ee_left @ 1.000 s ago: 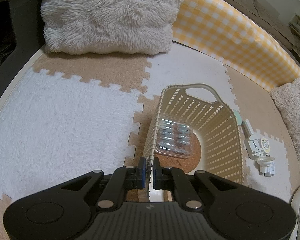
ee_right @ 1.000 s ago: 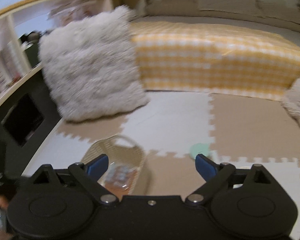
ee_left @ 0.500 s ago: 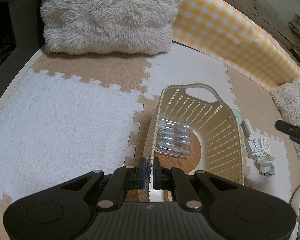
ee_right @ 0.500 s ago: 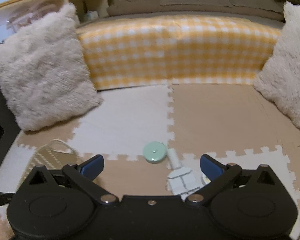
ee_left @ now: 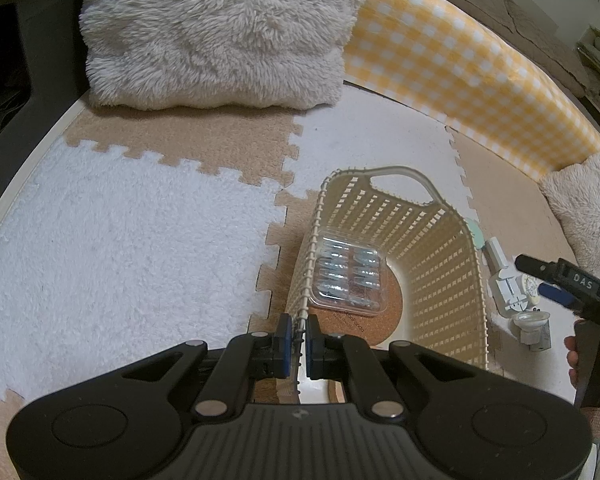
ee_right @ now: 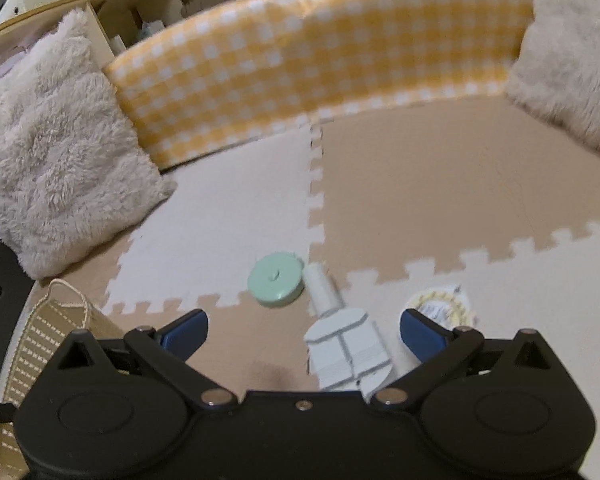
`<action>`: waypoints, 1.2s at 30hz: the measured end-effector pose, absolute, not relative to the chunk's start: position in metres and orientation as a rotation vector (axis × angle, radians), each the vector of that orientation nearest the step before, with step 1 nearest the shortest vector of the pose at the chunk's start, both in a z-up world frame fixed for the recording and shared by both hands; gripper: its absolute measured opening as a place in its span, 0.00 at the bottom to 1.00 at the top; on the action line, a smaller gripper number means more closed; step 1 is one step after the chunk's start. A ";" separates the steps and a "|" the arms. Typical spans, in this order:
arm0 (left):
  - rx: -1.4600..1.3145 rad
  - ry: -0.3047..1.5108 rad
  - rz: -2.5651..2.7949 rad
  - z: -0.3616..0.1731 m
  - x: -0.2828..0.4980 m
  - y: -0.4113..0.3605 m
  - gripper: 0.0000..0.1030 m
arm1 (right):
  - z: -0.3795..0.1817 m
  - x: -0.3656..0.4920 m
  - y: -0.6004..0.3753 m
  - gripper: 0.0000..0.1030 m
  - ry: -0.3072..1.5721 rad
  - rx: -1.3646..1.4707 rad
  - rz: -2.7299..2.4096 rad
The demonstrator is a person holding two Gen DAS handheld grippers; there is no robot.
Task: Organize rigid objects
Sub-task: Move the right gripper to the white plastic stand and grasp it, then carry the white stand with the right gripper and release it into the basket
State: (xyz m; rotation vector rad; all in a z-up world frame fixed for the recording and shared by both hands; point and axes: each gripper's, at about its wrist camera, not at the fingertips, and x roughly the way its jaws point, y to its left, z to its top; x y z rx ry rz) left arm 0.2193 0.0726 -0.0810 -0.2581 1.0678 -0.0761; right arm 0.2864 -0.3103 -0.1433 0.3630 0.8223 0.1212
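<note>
L gripper pinches basket near rim; clear case inside. R gripper, marked "DAS", spread wide over white gadget on the floor mat; mat beyond open.

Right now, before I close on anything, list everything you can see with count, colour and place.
basket: 1, cream, on the mat, rim pinched by left gripper
clear case: 1, transparent, inside basket
cork disc: 1, brown, basket floor under case
green disc: 1, mint, on mat beside basket
white plastic piece: 1, white, between right jaws, untouched
round yellow-rimmed item: 1, mat
small clear-topped item: 1, mat
fluffy cushions: 2, cream
gingham bolster: 1, yellow-white
left gripper: shut
right gripper: open
hand: 1
</note>
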 end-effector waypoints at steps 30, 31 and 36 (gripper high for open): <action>-0.247 1.071 -0.079 -0.080 0.219 0.071 0.06 | -0.163 0.275 -0.253 0.47 1.088 0.007 0.078; -0.246 1.070 -0.079 -0.080 0.219 0.071 0.06 | -0.163 0.273 -0.249 0.47 1.098 -0.005 0.083; -0.247 1.071 -0.079 -0.080 0.219 0.072 0.06 | -0.163 0.273 -0.249 0.47 1.079 0.034 0.067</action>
